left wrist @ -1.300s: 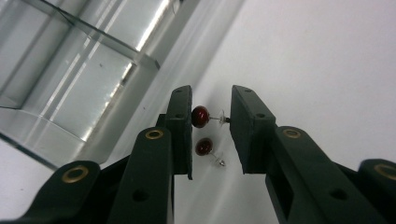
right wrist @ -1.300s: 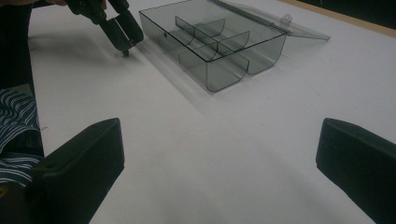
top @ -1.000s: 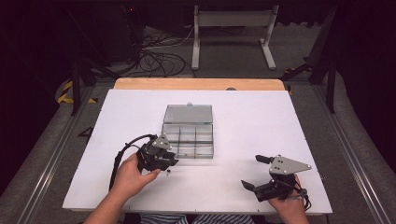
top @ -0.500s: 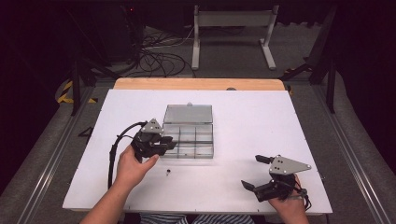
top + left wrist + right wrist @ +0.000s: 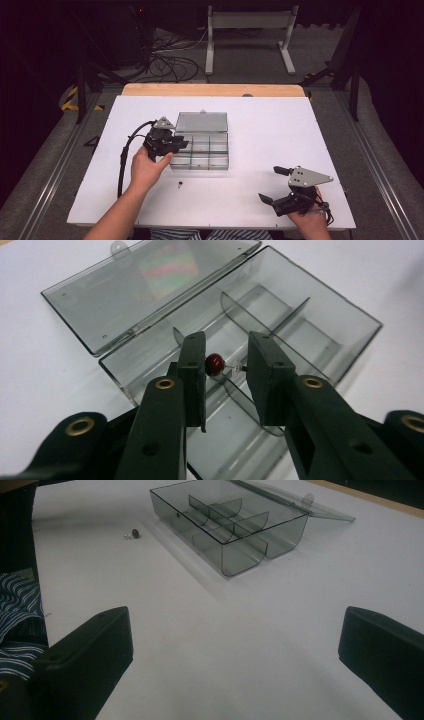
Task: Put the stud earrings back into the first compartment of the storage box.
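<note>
Now the left claw (image 5: 226, 370) grips a dark red bead on a pin (image 5: 216, 364) above the near-left compartment of the open compartment box (image 5: 200, 147), mid-counter (image 5: 260, 200). Near the front right corner, the right claw (image 5: 272, 185) rests with its jaws spread wide.

Compartment box (image 5: 280, 325): clear smoke-grey plastic, glossy, lid reflecting rainbow sheen. Red bead (image 5: 215, 364): glossy, on thin metal pin. Left tool (image 5: 227, 371): matt black plastic, brass-coloured rivets. Desk (image 5: 280, 130): matt white top, bare wood far edge.
</note>
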`<action>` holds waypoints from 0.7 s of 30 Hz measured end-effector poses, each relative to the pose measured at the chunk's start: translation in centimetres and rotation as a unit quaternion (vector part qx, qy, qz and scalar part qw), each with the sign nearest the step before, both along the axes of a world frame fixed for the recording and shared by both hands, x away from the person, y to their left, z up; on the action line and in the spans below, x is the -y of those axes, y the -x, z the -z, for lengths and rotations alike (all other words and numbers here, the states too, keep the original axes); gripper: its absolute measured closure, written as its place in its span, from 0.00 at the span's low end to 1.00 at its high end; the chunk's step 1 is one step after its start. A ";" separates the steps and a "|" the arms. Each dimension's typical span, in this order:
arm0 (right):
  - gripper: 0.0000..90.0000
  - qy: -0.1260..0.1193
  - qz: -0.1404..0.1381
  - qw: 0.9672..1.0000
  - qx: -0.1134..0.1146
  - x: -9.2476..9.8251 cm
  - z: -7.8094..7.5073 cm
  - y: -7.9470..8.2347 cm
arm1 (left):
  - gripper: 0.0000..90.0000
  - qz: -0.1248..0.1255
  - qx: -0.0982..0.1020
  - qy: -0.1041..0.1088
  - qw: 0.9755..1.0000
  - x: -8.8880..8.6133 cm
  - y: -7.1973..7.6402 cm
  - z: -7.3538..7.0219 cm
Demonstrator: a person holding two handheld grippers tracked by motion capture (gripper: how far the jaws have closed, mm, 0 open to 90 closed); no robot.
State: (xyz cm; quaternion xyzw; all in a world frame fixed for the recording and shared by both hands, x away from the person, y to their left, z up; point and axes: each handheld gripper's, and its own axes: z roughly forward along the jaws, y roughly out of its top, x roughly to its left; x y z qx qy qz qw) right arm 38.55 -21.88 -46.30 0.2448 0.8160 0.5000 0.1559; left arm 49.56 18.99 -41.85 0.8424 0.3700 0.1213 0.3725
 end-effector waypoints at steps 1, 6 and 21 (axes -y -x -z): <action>0.02 0.000 0.000 1.000 0.000 0.0 0.0 0.0 | 0.78 -0.003 -0.001 0.000 1.000 0.1 -0.2 0.1; 0.02 0.001 -0.001 1.000 -0.001 0.0 0.0 0.0 | 0.78 -0.019 -0.005 -0.012 1.000 0.2 -1.1 0.9; 0.02 0.002 -0.002 1.000 -0.004 0.1 0.1 -0.1 | 0.77 -0.046 -0.025 -0.044 0.998 0.2 -2.9 2.7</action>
